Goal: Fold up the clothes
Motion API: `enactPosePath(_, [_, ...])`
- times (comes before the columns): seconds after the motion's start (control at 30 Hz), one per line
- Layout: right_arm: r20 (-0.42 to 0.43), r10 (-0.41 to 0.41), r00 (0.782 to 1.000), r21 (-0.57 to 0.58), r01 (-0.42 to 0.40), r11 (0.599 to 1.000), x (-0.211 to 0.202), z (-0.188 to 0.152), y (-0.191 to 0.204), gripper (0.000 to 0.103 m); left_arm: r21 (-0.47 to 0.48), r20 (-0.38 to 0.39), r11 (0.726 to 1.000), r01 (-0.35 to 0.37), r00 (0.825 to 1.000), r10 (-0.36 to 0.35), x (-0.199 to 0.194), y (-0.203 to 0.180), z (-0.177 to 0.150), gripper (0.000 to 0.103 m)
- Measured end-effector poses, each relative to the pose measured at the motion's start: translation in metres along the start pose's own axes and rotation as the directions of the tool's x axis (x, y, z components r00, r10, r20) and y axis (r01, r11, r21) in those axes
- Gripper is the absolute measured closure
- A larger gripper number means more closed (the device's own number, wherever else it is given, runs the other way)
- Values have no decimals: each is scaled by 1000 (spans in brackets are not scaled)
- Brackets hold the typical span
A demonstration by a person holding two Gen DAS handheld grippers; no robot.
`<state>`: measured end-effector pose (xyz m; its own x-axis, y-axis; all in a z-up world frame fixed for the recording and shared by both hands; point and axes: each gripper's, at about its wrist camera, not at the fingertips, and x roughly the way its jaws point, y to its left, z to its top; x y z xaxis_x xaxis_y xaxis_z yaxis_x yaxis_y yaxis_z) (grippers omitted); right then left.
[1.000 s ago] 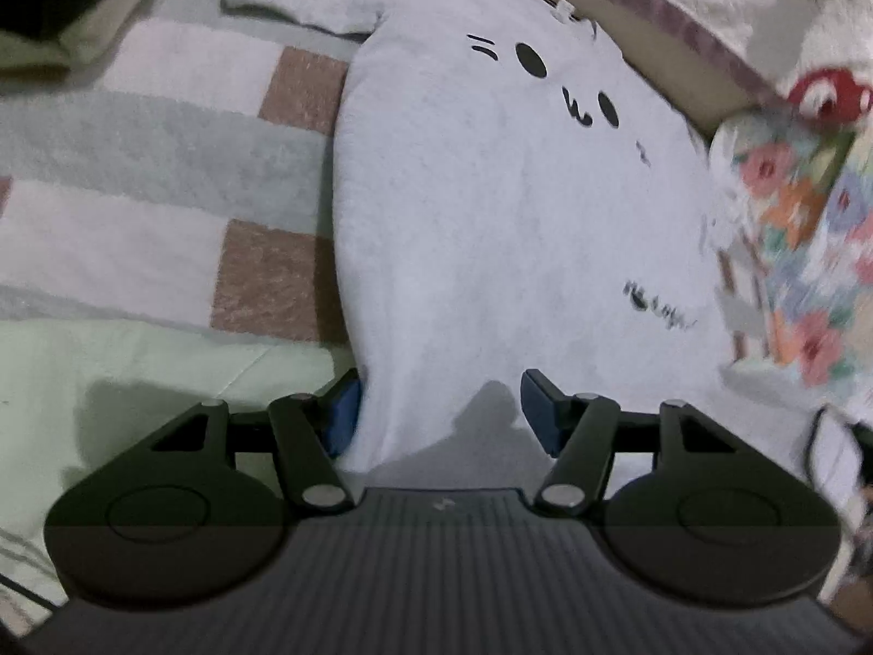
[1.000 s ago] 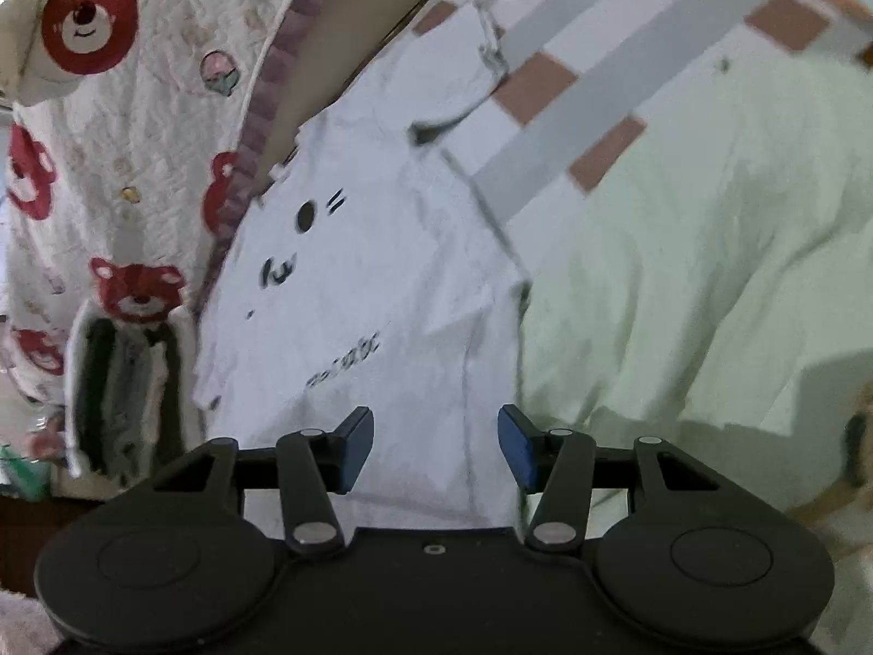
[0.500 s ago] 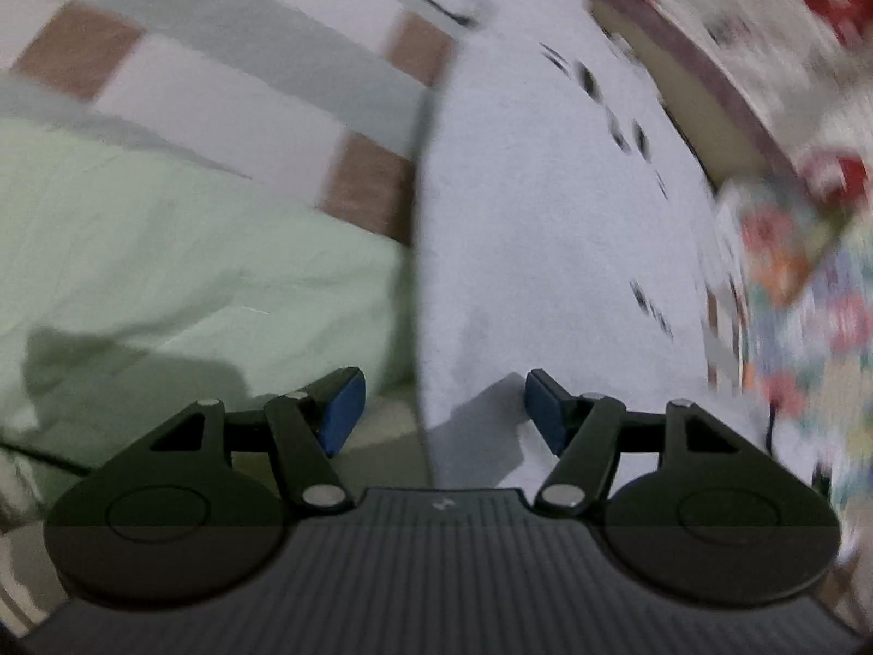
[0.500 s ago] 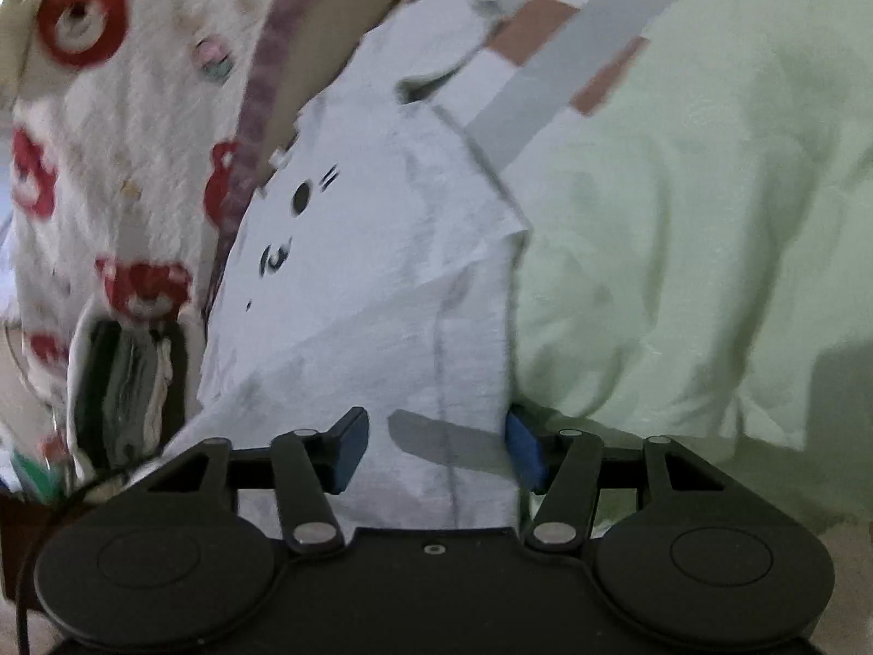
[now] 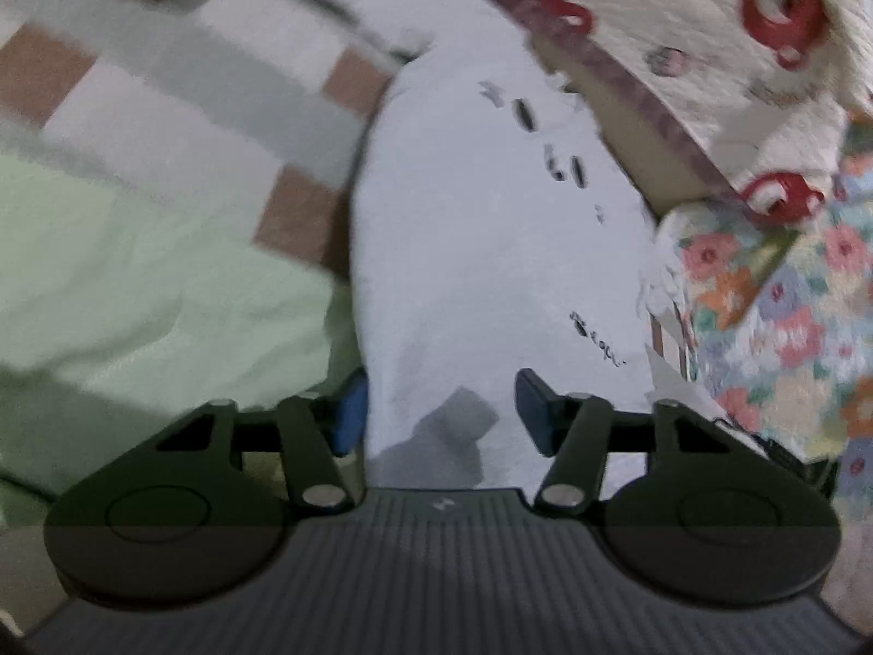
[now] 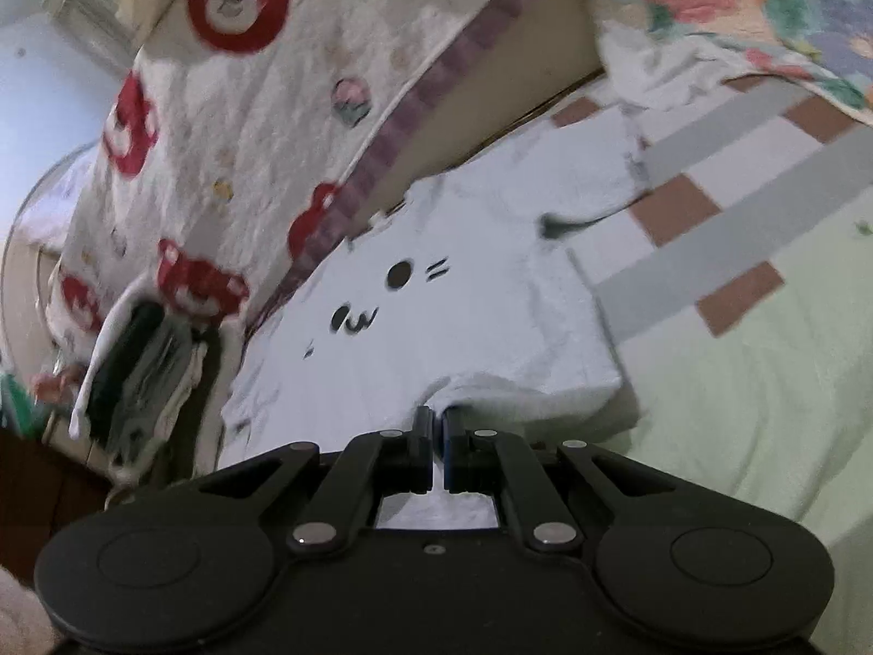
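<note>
A white T-shirt (image 5: 480, 251) with a black cat face printed on it lies flat on the bed, its bottom hem towards me. My left gripper (image 5: 442, 409) straddles the hem's left corner. Its jaws are closing, with cloth between the blue pads (image 5: 352, 415), but they still stand apart. In the right wrist view the same T-shirt (image 6: 464, 300) is bunched up at the near edge. There my right gripper (image 6: 437, 420) is shut on the hem, and the pinched cloth rises in a ridge to the right.
The shirt rests on a pale green bedsheet (image 5: 136, 273) with grey and brown checks. A bear-print quilt (image 6: 245, 109) drapes along the far side, and a floral blanket (image 5: 775, 316) lies close on the right. A pile of folded clothes (image 6: 136, 371) sits at the left.
My right gripper closed on the shirt's hem and drew it up, so the near cloth now bunches. The left gripper slid along the hem and its jaws narrowed a little.
</note>
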<state>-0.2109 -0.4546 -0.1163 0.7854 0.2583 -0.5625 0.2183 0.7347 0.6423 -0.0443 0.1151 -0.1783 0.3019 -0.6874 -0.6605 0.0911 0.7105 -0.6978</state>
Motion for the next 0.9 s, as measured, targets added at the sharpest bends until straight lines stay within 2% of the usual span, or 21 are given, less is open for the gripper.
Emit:
enactPosePath(0.1, [-49, -37, 998, -35, 35, 999, 10, -6, -1, 97, 64, 18, 998, -5, 1000, 4, 1, -6, 0, 50])
enactPosePath(0.2, [-28, -31, 999, -15, 31, 999, 10, -12, -5, 97, 61, 6, 998, -2, 1000, 1, 4, -5, -1, 74])
enactPosePath(0.23, [-15, -27, 1000, -5, 26, 1000, 9, -14, -7, 97, 66, 10, 998, -7, 1000, 6, 4, -5, -1, 86])
enactPosePath(0.27, [-5, -31, 1000, -6, 31, 1000, 8, -14, -6, 97, 62, 17, 998, 6, 1000, -7, 3, -4, 0, 90])
enactPosePath(0.4, [19, -46, 999, -28, 47, 998, 3, -7, -3, 97, 22, 61, 997, 73, 995, -74, -4, 4, 8, 90])
enactPosePath(0.47, [41, -46, 998, -35, 47, 998, 0, -3, -4, 97, 24, 69, 995, 99, 993, -100, -7, 6, 11, 88])
enactPosePath(0.53, [68, -51, 996, -44, 54, 998, -2, 4, -3, 97, 17, 42, 995, 97, 994, -98, -2, 5, 9, 84])
enactPosePath(0.6, [91, -54, 994, -49, 58, 997, -2, 11, -2, 97, 34, 8, 997, 67, 998, -67, 5, 2, 6, 72])
enactPosePath(0.67, [104, -48, 993, -64, 54, 996, -2, 16, 2, 97, 45, -30, 999, 27, 999, -25, 12, 0, 3, 39])
enactPosePath(0.73, [109, -41, 993, -85, 51, 995, -1, 18, 7, 97, 30, -65, 999, -39, 997, 40, 19, 0, 3, 23])
enactPosePath(0.8, [103, -45, 994, -111, 56, 992, 0, 19, 11, 97, 13, -83, 998, -56, 995, 57, 25, 3, 4, 22])
enactPosePath(0.83, [101, -50, 994, -115, 62, 992, 1, 19, 11, 97, 8, -89, 999, -43, 995, 44, 27, 6, 5, 23])
enactPosePath(0.9, [103, -52, 993, -106, 63, 992, 2, 20, 10, 97, 9, -75, 1000, -12, 997, 13, 28, 6, 4, 36])
